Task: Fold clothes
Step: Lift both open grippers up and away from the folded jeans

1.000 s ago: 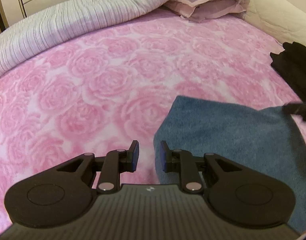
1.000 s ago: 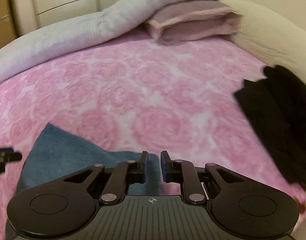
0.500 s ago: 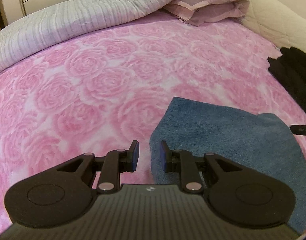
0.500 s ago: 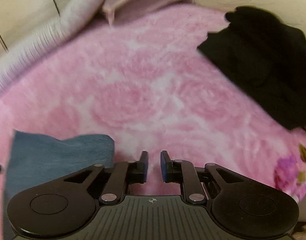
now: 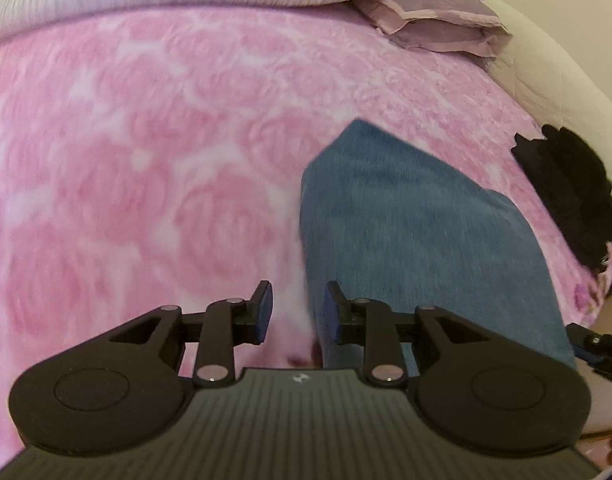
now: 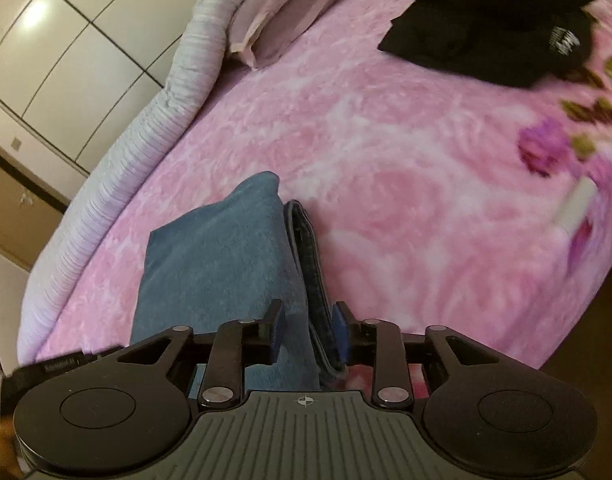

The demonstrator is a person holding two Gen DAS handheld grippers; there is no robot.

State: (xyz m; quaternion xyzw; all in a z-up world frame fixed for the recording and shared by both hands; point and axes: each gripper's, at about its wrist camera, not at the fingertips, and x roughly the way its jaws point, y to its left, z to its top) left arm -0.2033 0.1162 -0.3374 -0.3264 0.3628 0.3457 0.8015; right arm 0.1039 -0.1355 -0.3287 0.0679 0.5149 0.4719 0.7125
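Jeans [image 6: 222, 268], folded into a blue slab, lie on a pink rose-print blanket [image 6: 386, 168], a black garment [image 6: 494, 20] at two o'clock. Both tools have their fingers parted: the right gripper [image 6: 308, 334] straddles the waistband edge, the left gripper [image 5: 296, 312] the denim's left border. Judged mid-fold; next, pinching both edges squarely.

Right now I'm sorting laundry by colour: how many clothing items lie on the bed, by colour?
Blue: 1, the folded jeans
Black: 1, the black garment, possibly a pile
Total: 2
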